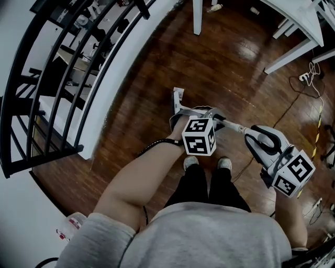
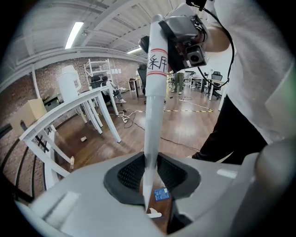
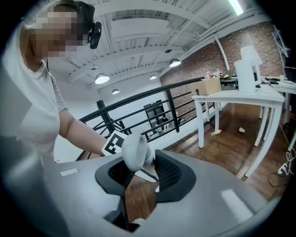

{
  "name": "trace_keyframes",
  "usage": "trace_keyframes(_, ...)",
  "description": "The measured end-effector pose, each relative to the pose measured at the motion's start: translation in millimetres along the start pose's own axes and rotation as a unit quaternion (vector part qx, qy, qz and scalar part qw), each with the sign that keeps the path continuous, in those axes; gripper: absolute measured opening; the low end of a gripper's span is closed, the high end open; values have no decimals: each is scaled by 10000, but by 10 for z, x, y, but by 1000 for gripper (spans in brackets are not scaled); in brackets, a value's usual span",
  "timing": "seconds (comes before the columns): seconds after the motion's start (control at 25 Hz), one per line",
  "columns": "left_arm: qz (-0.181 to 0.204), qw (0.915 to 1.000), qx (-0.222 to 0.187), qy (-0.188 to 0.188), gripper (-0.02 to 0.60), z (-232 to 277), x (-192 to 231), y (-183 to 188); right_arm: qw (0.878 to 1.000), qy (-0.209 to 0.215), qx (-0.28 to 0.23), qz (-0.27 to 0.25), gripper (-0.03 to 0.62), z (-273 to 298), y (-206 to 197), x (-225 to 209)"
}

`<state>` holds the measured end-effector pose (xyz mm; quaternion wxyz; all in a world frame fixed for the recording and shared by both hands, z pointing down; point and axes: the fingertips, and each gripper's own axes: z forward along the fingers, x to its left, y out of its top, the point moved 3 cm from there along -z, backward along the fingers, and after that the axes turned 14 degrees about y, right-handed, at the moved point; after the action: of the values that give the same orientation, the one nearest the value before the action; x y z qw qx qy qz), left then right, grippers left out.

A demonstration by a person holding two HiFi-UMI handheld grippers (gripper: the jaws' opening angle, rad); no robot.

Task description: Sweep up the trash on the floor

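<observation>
Grips the broom handle (image 2: 152,115) mid-shaft in the left gripper (image 2: 148,175); clamps its rounded top end in the right gripper (image 3: 138,173). Probably light, stiff and smooth, apt to twist, so wants two spaced holds. Leaves trash (image 3: 241,130) well beyond the fingers, under the table (image 3: 240,97).

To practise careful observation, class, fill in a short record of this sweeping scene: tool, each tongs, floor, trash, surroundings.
tool: white handle, long and pole-like
left tongs: shut on the handle's shaft
right tongs: shut on the handle's rounded top end
floor: dark wood boards
trash: small bottle lying near the white table
surroundings: black railing at the left
</observation>
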<state>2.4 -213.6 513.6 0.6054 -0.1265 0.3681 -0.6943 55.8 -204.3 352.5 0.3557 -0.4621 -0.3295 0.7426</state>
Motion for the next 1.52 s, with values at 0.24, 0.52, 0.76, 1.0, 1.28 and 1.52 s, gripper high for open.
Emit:
trace_keyframes(0.24,-16,10000,0,-58,80,188,-344,394,10000,55,13,-72,120,-498,-201,74)
trace_keyframes(0.52,-160,9998,82,-98,80,626,-793,1035,9998,179,-7,-3,120,-1334,-507,-29)
trace_keyframes(0.76,-530,9985,143,22,81,1042,-1142,1621,9997,220,-40,132,119,-2089,-746,-178)
trace_keyframes(1.0,-751,9972,37,14,84,1372,-1394,2063,9997,147,-30,217,118,-2653,-929,-283)
trace_keyframes(1.28,-623,9980,71,-3,80,1555,-1617,2347,9995,217,70,219,118,-3030,-1104,-295)
trace_keyframes(1.52,-568,9983,119,96,75,1399,-1752,2476,9985,537,74,87,121,-3122,-1047,-112)
